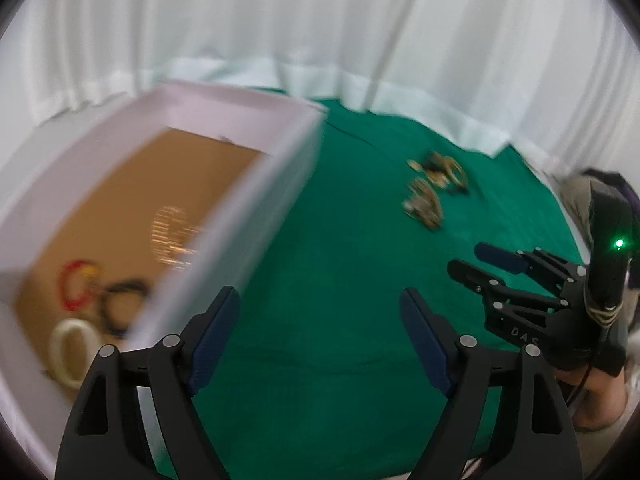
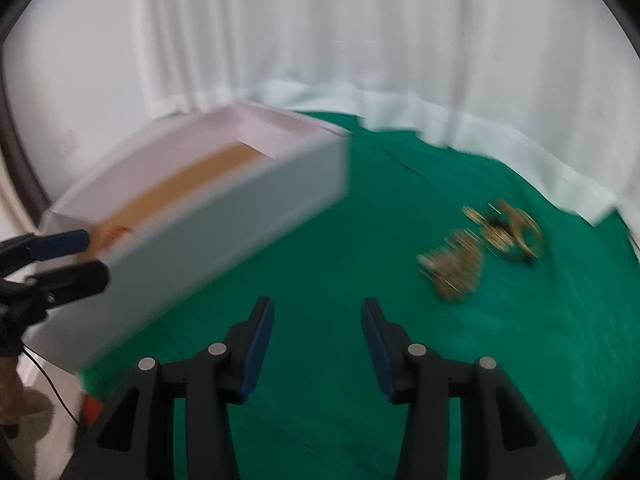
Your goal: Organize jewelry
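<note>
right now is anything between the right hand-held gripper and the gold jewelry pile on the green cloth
Nothing visible: only bare green cloth lies between the open right hand-held gripper and the gold jewelry pile. The white box sits off to its left.

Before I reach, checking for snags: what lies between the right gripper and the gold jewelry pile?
Only bare green cloth between right gripper and pile, per the right wrist view.

One box (image 1: pixel 276 152) – three bangles (image 1: pixel 74 284) inside; one blurred gold pile (image 1: pixel 436 188).
</note>
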A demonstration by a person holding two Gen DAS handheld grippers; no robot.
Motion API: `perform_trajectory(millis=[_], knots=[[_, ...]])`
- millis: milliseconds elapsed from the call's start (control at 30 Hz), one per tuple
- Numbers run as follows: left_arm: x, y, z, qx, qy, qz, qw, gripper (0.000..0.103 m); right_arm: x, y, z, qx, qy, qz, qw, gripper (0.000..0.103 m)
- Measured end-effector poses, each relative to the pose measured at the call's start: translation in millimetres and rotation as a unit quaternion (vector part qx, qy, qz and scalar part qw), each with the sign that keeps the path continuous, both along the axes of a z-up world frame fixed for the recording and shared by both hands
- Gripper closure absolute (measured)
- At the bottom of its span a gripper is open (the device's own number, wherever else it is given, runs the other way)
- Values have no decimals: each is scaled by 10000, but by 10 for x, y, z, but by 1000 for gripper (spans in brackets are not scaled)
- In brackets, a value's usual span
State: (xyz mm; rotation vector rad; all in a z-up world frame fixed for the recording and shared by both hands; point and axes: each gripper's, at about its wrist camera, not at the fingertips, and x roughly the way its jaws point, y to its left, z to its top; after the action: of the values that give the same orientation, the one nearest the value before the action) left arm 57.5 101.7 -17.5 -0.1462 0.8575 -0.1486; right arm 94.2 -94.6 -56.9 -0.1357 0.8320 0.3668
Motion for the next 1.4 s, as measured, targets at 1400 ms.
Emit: perform_trajectory(millis=[1400], knots=[[525, -1061, -1022, 897, 167, -367, 9951, 3, -9, -1619, -816, -301, 179, -1983, 9795, 42]])
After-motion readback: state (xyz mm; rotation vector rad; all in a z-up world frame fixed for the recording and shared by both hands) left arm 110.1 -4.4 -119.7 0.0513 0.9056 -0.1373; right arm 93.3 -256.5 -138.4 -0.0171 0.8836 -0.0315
